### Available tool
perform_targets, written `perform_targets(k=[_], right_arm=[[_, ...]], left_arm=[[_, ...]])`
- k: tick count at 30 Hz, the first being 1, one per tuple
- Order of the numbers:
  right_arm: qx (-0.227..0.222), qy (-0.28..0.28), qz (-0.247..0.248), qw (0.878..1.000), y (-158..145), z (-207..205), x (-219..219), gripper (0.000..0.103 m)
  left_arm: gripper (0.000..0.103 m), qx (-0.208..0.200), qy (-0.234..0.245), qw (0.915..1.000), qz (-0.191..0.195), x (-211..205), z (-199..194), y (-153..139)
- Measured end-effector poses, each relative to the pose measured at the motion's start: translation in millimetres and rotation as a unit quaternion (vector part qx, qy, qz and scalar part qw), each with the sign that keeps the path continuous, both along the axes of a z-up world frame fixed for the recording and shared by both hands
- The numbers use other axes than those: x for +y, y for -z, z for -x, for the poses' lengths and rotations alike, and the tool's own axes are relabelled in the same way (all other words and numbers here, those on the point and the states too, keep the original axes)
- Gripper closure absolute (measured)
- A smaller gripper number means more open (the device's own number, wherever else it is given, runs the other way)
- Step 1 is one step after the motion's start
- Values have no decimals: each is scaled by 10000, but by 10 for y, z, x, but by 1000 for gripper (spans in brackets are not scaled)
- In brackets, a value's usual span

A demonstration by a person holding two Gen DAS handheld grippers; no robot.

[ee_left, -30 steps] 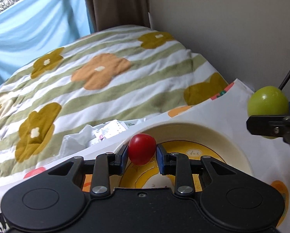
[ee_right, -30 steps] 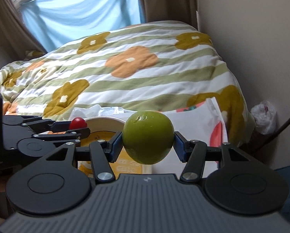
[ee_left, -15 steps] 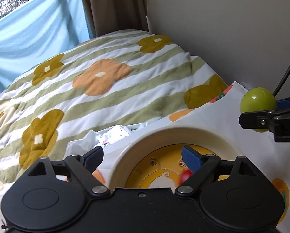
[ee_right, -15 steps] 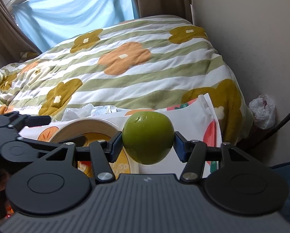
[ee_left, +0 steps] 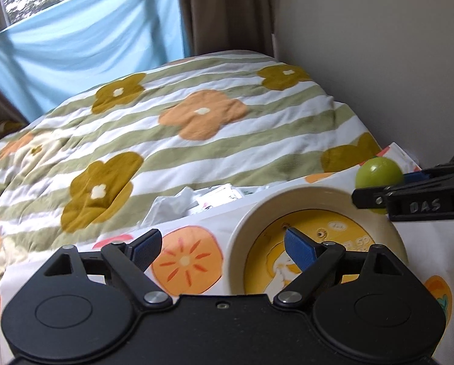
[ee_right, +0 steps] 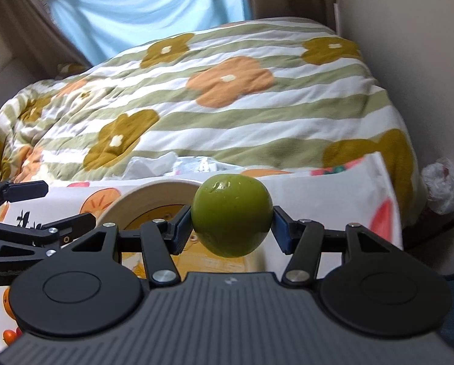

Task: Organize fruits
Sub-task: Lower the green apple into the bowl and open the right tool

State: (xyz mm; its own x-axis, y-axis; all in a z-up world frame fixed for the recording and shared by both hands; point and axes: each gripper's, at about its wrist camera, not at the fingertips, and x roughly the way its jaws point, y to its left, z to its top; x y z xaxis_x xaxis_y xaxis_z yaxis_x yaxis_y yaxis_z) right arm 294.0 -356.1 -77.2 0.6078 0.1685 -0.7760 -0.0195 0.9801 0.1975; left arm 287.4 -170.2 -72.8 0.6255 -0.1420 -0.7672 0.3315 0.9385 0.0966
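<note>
One fruit-print cloth (ee_left: 190, 261) beside floral quilt (ee_left: 196, 127).

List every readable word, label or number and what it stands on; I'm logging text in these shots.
"DAS": raised letters on the right gripper, seen from the left wrist view.
"50" or "SO": partial print on the yellow floor of the bowl; the rest is hidden or blurred.
Small mark near the bowl's far side: too small to read.
Embossed lettering on the left gripper body: too faint to read.
</note>
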Motion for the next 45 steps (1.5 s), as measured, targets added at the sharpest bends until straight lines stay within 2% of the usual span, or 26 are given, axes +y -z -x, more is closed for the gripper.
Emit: perform_targets(k=[5,12,14,16,17,25,31,37,45], right_arm=[[-27,-422,185,9989,138,-88,227,33],[-74,-656,320,9973,256,-138,387,32],[-203,-619,313,9974,223,-126,383,23],[-369,-545,356,9972,167,-100,378,2],[-426,-497,396,9971,148,-87,371,0],[-329,-269,300,9986,81,-42,261,0],[-464,-208,291,9983,-177,120,216,0],[-576,-121,342,9977,-516,411,186,0],[-822,-144,454,9955,-920,999,173,0]], left_arm=[[12,13,-190,9998,23,146,49,-4],[12,63,-338,9994,23,289,83,12],[12,63,-362,9993,30,312,92,12],[12,54,-378,9993,47,323,93,-2],[12,44,-383,9992,49,320,101,-10],[12,-77,-398,9992,72,315,161,-86],[12,-307,-521,9981,142,321,332,-285],[12,-632,-729,9950,268,330,671,-578],[12,-1084,-1197,9862,359,320,1329,-896]])
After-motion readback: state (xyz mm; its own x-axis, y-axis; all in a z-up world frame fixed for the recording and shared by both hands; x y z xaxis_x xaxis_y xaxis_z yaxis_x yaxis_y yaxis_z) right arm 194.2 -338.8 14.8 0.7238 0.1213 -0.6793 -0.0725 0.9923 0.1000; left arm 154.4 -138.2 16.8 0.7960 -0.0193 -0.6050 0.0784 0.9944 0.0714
